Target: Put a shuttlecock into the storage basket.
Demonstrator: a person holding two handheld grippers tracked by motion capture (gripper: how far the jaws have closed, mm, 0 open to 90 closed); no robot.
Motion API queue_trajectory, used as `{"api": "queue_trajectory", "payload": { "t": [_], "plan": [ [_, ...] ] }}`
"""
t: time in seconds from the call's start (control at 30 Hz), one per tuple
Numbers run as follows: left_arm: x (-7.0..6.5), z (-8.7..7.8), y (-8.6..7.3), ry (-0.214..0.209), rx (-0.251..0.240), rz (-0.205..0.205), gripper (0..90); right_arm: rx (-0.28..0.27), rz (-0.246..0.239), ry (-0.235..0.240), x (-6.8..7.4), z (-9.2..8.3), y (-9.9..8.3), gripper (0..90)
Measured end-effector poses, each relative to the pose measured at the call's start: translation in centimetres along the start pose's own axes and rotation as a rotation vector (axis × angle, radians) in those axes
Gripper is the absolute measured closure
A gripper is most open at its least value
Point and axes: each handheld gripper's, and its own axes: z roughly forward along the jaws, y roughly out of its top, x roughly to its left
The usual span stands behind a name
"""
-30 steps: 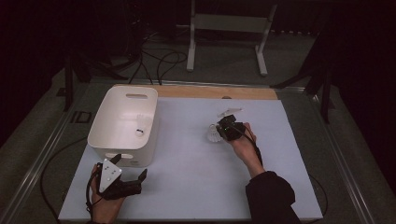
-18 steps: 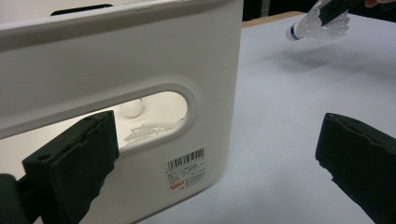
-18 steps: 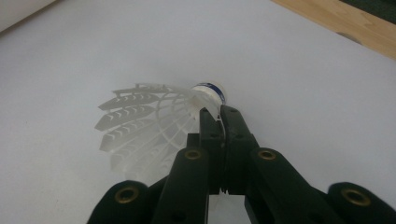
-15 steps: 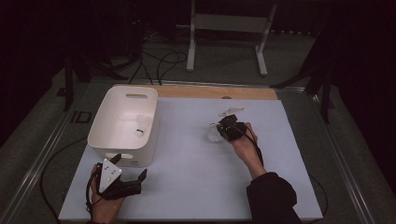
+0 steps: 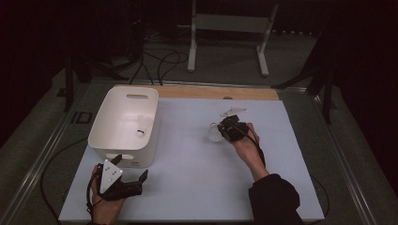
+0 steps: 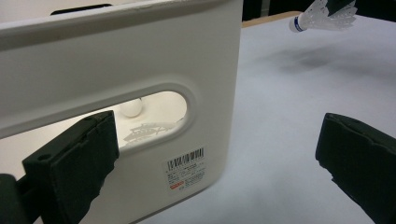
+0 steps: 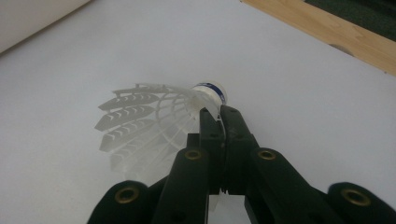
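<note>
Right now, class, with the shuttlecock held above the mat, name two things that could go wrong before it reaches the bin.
1. The right tongs pinch the shuttlecock by its thin skirt near the cork, so it could slip or get crushed.
2. The white bin already holds another shuttlecock; a short release might hit the rim and bounce onto the mat.

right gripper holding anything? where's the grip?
Yes: right gripper is shut on the shuttlecock, pinching the skirt just behind the cork. Left gripper is open, holding nothing.

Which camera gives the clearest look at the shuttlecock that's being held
The right gripper view: the shuttlecock is close, skirt pinched in the right gripper. The high view shows it small; the left gripper view catches it at the top edge.
</note>
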Motion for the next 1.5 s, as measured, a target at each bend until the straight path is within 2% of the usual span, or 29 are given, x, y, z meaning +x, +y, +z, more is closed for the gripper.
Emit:
{"api": "queue_trajectory", "payload": {
  "t": [0.27,1.0,1.5],
  "plan": [
    [0.0,0.0,0.0,0.0,-0.001,0.0,0.1,-0.013,-0.002,-0.003,0.0,-0.6,0.4,89.0],
    [0.0,0.0,0.0,-0.002,0.002,0.0,0.1,-0.064,-0.031,0.005,1.2,-2.5,2.4,89.0],
    [0.0,0.0,0.0,-0.001,-0.001,0.0,0.1,-0.082,-0.034,0.019,1.7,-3.0,3.3,88.9]
  ]
}}
